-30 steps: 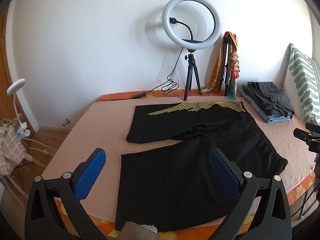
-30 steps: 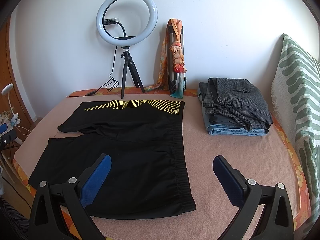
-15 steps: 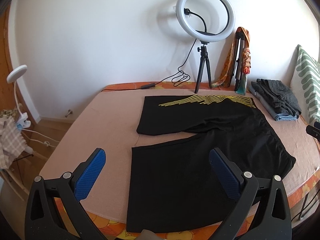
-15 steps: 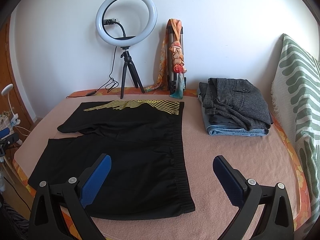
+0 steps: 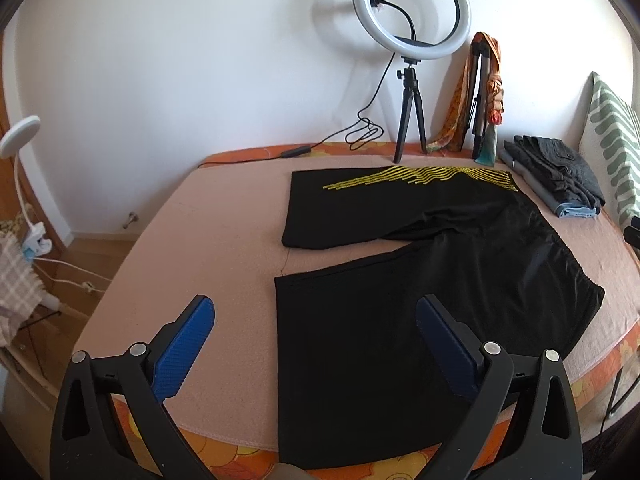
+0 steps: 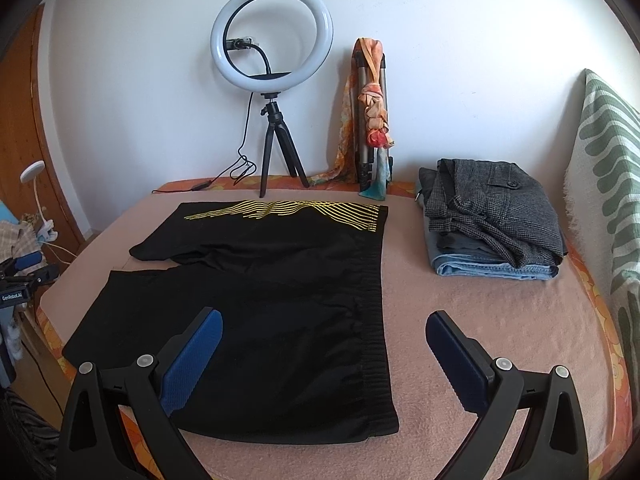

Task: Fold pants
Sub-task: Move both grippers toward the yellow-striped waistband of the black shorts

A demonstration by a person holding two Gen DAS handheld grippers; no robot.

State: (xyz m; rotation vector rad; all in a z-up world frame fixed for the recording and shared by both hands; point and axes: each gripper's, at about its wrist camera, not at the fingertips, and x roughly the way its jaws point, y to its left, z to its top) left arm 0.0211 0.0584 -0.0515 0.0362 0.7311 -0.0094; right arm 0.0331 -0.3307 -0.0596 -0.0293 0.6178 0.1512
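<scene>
Black pants [image 5: 400,280] lie spread flat on the bed [image 5: 208,240], with both claws held wide and empty above the near edge.

The left claw [image 5: 312,316] hangs over the leg-hem end of the pants, one blue finger [image 5: 182,344] above the pink cover and the other above the black cloth. The right claw [image 6: 322,332] hangs over the waistband end [image 6: 374,320], its jaws spread across the waistband and the bare cover beside it. The pants' two legs lie apart, the far one bearing yellow stripes [image 6: 304,212]. A stack of folded clothes [image 6: 492,220] sits well apart on the bed beside a green-patterned pillow [image 6: 608,184]. A ring light [image 6: 272,36] stands on its tripod at the wall.
</scene>
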